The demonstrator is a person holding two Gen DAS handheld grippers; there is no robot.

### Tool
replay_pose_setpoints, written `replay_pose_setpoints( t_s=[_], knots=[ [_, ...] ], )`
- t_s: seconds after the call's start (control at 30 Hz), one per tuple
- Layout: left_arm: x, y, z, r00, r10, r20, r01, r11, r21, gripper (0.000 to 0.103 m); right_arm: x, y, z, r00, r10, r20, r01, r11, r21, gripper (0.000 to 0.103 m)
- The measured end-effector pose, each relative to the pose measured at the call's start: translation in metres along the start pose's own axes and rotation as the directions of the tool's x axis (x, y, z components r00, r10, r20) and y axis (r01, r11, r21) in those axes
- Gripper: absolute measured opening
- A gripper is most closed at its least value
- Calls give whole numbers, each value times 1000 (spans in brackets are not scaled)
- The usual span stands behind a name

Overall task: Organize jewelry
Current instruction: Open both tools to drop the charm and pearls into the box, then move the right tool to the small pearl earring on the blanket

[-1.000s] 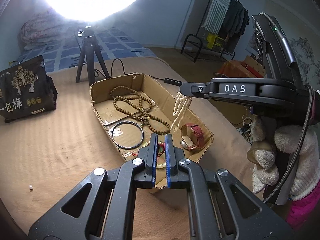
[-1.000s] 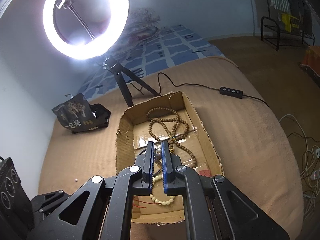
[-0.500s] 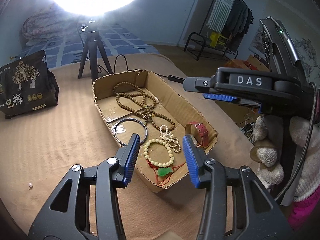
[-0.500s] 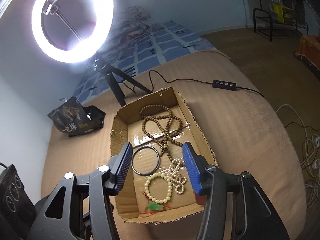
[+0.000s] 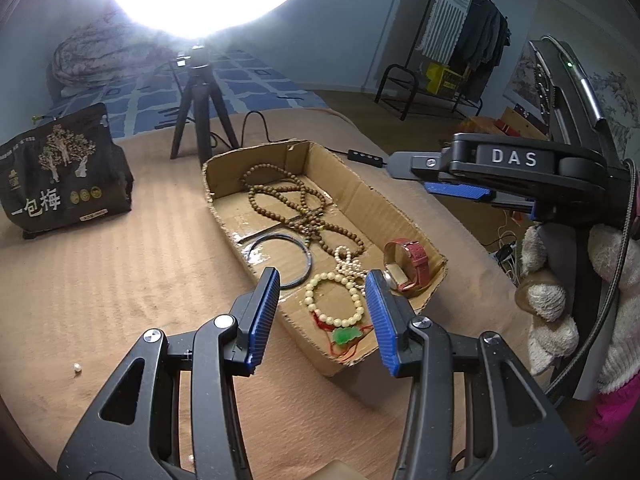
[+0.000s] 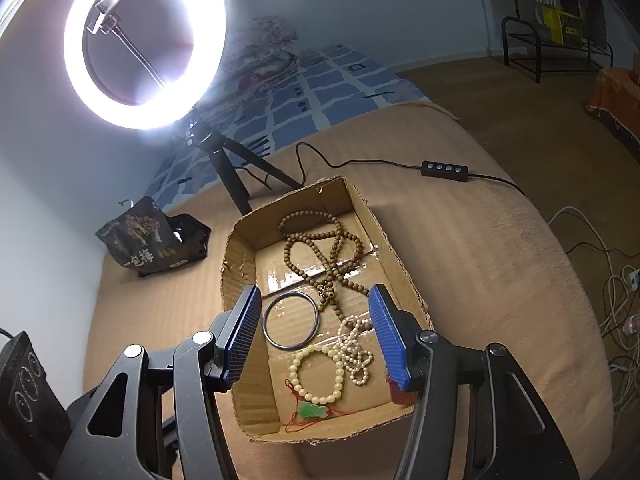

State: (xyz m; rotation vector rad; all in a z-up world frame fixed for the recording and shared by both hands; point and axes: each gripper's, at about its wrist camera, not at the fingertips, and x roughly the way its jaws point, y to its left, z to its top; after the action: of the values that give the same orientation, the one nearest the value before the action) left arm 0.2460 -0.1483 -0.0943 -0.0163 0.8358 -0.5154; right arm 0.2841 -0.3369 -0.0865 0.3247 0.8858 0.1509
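Centre frame, cardboard box (image 6: pixel 404 280) has pearl strand (image 6: pixel 354 346) dropped beside cream bracelet (image 6: pixel 316 376). Both tongs, left (image 5: pixel 322 316) and right (image 6: pixel 316 336), just opened, half-wide, empty. Strand's sorted, looks like.

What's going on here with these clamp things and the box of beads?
A person holds a two-finger gripper in each hand over a cardboard box on a tan-covered surface, sorting jewelry. The left gripper and right gripper have both just been opening, and nothing is between their fingers. In the box lie a long brown bead necklace, a dark bangle, a cream bead bracelet with a green pendant, a small pearl strand and a red-strapped watch.
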Motion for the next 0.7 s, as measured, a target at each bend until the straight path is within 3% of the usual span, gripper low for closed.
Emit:
replay_pose_setpoints(
  t_s=[0.4, 0.7],
  knots=[
    [-35, 52, -11, 990, 131, 43, -132, 991, 19, 45, -17, 18, -10, 999, 23, 45, -21, 999, -47, 55],
    [-69, 122, -24, 973, 226, 45, -223, 973, -56, 45, -27, 68, -40, 996, 55, 72, -39, 976, -215, 55]
  ],
)
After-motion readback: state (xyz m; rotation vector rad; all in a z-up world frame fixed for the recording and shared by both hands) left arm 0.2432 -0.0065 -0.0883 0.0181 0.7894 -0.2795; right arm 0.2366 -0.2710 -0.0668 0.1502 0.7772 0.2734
